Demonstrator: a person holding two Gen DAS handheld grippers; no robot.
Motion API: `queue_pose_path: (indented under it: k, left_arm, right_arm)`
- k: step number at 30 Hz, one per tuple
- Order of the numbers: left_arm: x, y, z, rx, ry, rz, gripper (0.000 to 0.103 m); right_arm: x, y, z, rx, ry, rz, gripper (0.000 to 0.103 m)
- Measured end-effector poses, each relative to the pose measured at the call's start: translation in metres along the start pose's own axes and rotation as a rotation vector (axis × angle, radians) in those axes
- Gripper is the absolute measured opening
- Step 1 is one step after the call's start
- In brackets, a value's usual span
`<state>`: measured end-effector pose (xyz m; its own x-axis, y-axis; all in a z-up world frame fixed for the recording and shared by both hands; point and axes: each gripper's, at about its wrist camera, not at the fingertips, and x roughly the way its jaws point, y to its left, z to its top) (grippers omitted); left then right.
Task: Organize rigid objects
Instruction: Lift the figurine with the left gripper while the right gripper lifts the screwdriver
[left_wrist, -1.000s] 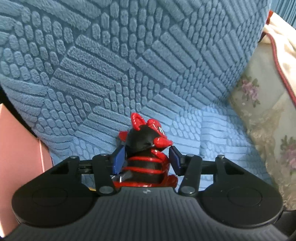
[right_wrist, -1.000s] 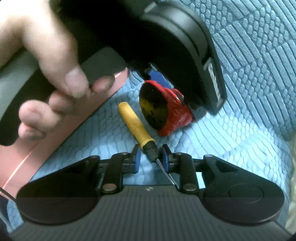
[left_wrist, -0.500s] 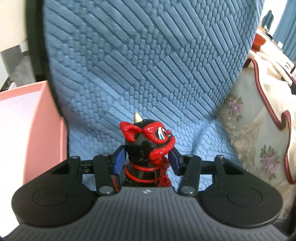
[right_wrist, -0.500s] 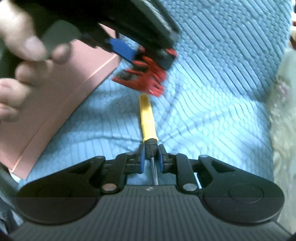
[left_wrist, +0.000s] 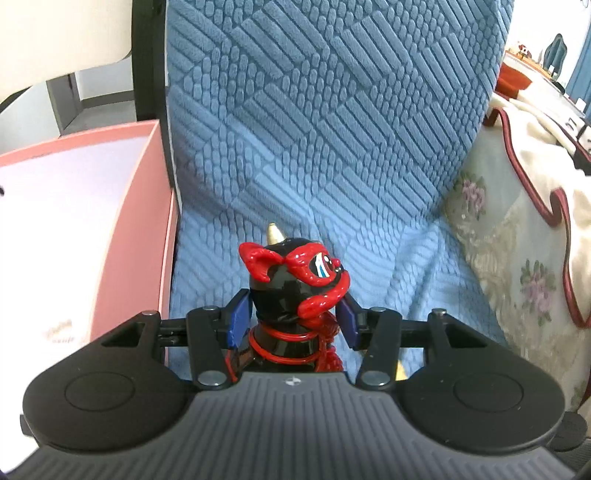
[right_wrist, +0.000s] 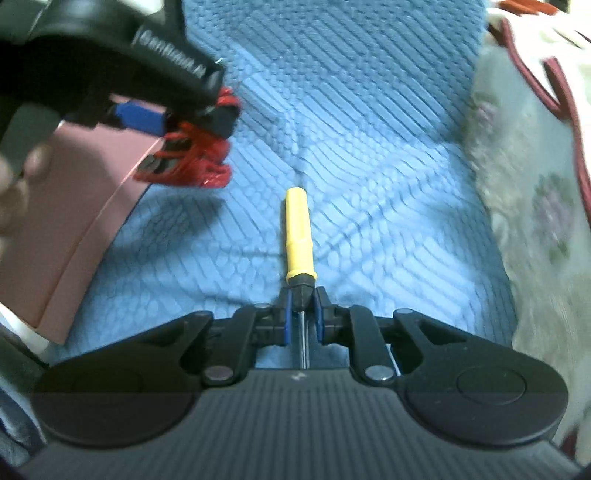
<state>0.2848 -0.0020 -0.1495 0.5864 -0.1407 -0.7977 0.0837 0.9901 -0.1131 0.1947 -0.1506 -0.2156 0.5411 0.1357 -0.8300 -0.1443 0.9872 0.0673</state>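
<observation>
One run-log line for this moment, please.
left gripper: shut on figurine, lifted | right gripper: shut on screwdriver | pink box: left of blue cover

A blue quilted cover (left_wrist: 332, 110) with a raised brick pattern drapes a seat and its backrest. To its right lies a cream floral cloth (left_wrist: 517, 266) with a dark red trim (left_wrist: 554, 206). Behind the backrest at left stand a black post (left_wrist: 147, 62) and a white wall (left_wrist: 55, 33)

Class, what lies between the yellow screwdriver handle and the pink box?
Only bare blue cushion cover, seen in the right wrist view between the screwdriver and the pink box.
</observation>
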Motion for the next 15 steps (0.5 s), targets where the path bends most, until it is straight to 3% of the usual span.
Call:
queue_pose_path:
  k: [5,15]
  left_arm:
    - [-0.002,-0.009,-0.023,0.023,0.029,-0.020,0.056]
    - [-0.007,-0.024,-0.047,0.072,0.056,-0.014,0.056]
  right_arm:
    - [-0.016,0.005,-0.018,0.025,-0.011,-0.061,0.016]
    - [-0.016,0.000,-0.025,0.074,-0.021,-0.022,0.017]
